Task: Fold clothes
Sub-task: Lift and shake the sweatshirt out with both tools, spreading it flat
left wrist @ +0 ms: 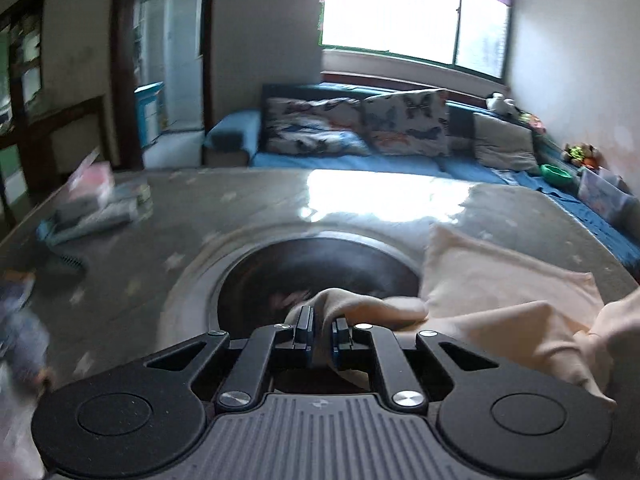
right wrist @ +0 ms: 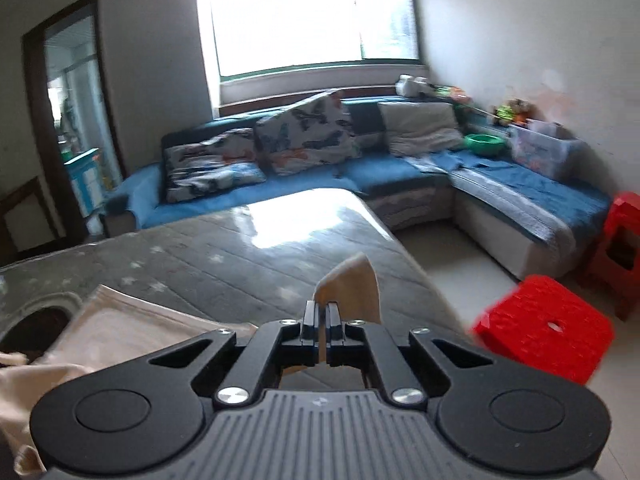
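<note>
Left gripper [left wrist: 322, 334], right gripper [right wrist: 323, 325], clamping cream garment [left wrist: 500, 300]

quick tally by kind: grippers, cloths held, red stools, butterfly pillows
grippers: 2, left gripper and right gripper, each shut on the cream cloth
cloths held: 1
red stools: 2, near stool and far stool
butterfly pillows: 2, left pillow and right pillow
total: 7
</note>
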`<state>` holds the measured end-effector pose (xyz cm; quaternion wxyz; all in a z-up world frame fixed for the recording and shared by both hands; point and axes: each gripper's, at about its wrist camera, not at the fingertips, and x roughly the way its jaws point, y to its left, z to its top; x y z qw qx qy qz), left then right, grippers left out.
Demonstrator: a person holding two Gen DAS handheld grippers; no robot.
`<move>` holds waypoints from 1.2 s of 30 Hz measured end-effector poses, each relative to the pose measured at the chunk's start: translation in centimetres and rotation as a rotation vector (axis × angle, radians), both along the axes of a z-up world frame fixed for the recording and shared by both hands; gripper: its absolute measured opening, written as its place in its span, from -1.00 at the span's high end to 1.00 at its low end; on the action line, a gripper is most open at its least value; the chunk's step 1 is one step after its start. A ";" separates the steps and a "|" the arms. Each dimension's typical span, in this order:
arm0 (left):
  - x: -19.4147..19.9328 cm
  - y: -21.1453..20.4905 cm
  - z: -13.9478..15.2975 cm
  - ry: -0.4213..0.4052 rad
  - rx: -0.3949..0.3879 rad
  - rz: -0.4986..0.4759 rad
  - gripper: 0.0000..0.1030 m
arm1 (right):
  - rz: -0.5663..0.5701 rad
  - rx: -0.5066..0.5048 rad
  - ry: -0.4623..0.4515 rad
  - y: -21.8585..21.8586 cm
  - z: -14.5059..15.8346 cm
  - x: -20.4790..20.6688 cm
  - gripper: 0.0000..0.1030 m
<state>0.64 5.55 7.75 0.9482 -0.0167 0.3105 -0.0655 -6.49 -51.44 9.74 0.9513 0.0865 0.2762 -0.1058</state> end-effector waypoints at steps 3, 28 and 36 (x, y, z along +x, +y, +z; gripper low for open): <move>-1.0 1.6 -1.2 0.051 0.004 0.015 0.82 | -0.062 -0.017 0.057 -2.0 -1.3 -1.7 1.00; -5.3 -12.8 -2.5 0.023 0.038 -0.502 -0.05 | 0.017 -0.044 0.219 -0.2 -7.0 -0.7 0.70; -4.5 -13.0 -4.5 0.083 0.067 -0.527 0.47 | -0.005 -0.079 0.169 -1.7 -4.9 -3.5 1.00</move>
